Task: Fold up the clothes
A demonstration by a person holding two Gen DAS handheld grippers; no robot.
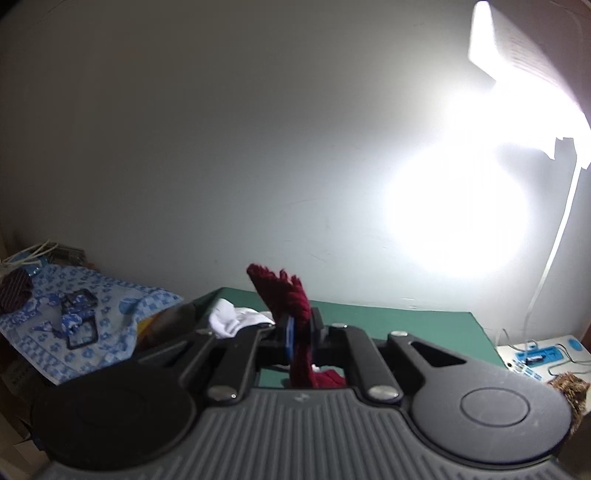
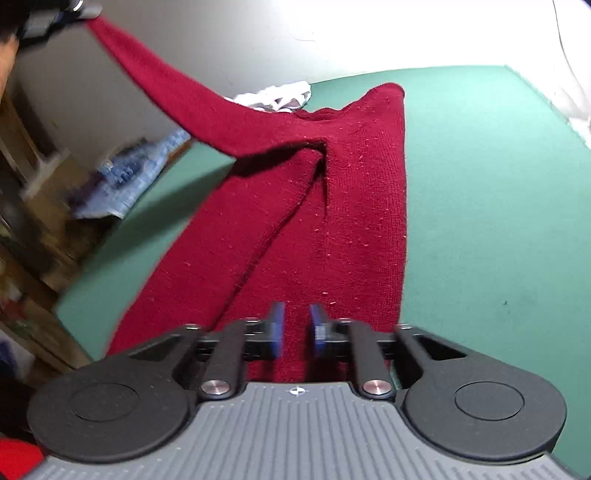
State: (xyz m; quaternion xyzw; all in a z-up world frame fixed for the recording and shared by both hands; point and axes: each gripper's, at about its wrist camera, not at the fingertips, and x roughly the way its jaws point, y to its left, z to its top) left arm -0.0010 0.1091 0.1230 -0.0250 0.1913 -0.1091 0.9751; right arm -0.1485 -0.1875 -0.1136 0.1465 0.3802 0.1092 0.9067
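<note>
Red knit garment: a dark red knitted piece lies lengthwise on the green table, its body running from the near edge toward the far side, with a fold line slanting across it.
Lifted part: one long strip of the garment, perhaps a sleeve, rises off the table toward the upper left of the right wrist view, pulled taut and ending at the other tool there.
Left gripper: its jaws are pressed together on the red knit; the cloth stands up above the blue pads in a ragged tuft and hangs down below them. In the right wrist view it shows only as a blurred dark shape at the top left corner, where the strip ends.
Right gripper: its jaws stand partly spread with a clear gap between the blue pads; it hovers low over the near end of the garment and nothing is pinched. Whether the tips touch the cloth cannot be told.
Table: covered in green, set against a pale wall.
White cloth: a crumpled white piece lies at the far side of the table, just beyond the garment.
Blue patterned fabric: spread on a surface left of the table, with a dark strap lying on it.
Lamp: a bright light glares at the upper right of the left wrist view.
</note>
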